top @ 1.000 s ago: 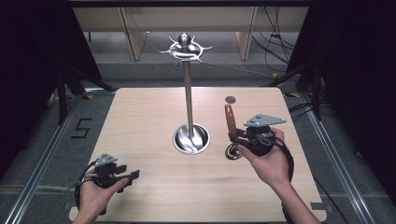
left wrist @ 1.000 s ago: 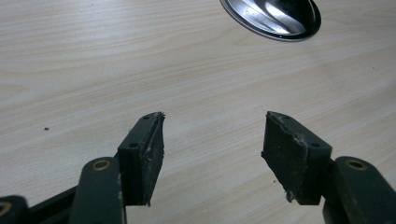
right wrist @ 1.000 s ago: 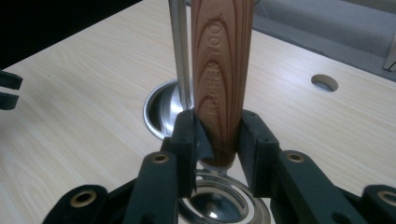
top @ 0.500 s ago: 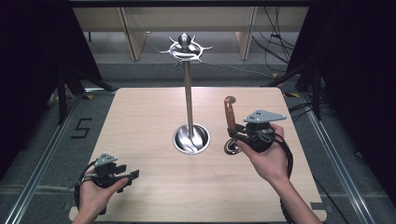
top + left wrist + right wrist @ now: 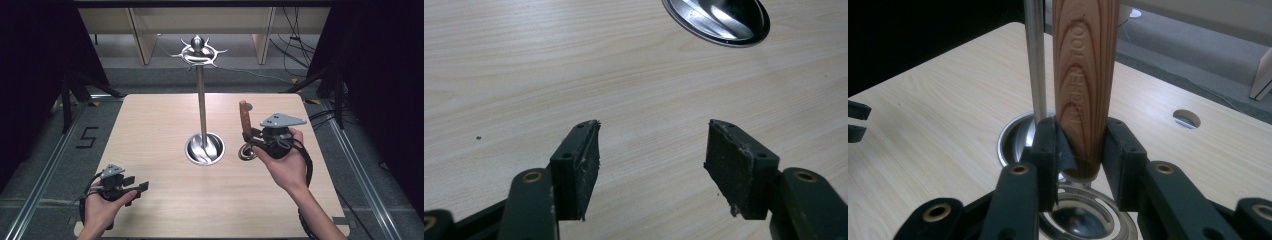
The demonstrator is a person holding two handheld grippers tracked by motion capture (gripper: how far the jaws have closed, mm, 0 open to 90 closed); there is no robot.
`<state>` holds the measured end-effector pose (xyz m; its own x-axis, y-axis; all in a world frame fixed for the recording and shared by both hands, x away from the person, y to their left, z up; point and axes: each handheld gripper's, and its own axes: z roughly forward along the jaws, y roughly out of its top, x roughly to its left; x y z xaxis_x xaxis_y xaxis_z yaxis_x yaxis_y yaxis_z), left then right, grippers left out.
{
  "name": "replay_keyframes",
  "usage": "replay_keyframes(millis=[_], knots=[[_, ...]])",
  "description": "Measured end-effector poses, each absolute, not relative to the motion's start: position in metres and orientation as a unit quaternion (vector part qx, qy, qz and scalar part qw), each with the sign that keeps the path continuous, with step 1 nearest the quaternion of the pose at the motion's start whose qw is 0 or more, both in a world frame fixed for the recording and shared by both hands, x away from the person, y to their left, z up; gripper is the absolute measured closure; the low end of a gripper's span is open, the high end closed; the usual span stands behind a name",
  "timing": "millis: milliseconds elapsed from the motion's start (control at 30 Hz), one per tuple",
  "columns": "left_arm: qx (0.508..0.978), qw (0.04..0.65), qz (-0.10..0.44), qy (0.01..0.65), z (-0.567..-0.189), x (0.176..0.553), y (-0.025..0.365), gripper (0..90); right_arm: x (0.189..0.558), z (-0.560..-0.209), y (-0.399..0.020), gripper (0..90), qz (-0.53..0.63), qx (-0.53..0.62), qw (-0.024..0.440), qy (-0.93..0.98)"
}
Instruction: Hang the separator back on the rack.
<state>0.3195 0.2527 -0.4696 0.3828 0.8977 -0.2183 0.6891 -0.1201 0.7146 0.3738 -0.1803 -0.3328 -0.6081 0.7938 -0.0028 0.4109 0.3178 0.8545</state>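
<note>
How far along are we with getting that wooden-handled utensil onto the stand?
Done: the right gripper is shut on the wooden-handled utensil, handle upright, its metal end low by the table. In hand: holding it beside the stand. Left: probably raising it to the hooks at the top, none of which carries anything yet. The left gripper is open and holds nothing.

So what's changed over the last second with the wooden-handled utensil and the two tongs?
The right tongs, shut on the wooden handle, have tipped the utensil up: its handle leaned away a second ago and now stands nearly upright, with the metal end low by the table. The left tongs stayed open and in place. The stand and its base have not moved.
</note>
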Motion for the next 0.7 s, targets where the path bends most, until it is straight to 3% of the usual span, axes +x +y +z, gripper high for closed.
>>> replay_keyframes(millis=[700], knots=[[0.736,0.387,0.136,0.539,-0.470,0.320,0.253,37.6,0.379,-0.320,-0.177,70.3,0.449,0.373,0.234,0.777]])
